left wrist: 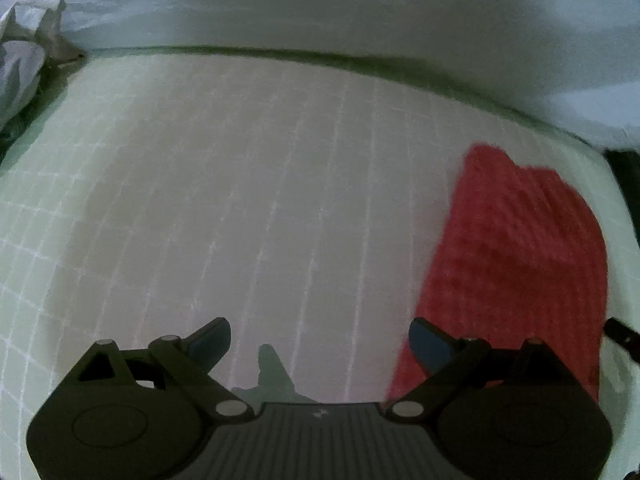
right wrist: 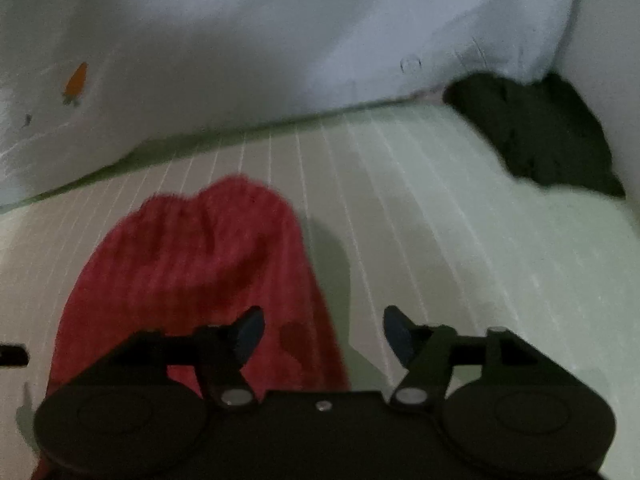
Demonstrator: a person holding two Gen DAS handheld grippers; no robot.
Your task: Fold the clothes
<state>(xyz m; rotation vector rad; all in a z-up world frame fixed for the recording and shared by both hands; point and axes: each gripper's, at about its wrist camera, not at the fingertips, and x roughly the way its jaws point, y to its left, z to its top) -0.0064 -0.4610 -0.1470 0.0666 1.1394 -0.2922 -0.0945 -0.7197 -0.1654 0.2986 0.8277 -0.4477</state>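
Note:
A red ribbed garment (left wrist: 516, 256) lies flat on the pale checked bed sheet (left wrist: 240, 184), at the right of the left wrist view. In the right wrist view the red garment (right wrist: 192, 264) lies at the lower left, partly under the gripper. My left gripper (left wrist: 320, 340) is open and empty, above the sheet just left of the garment. My right gripper (right wrist: 324, 332) is open and empty, over the garment's right edge. Its left finger (right wrist: 250, 330) is over the red cloth and its right finger (right wrist: 398, 332) is over the sheet.
A white quilt with a carrot print (right wrist: 76, 80) is bunched along the far side of the bed. A dark garment (right wrist: 536, 136) lies in a heap at the far right. Crumpled white cloth (left wrist: 28, 52) sits at the far left corner.

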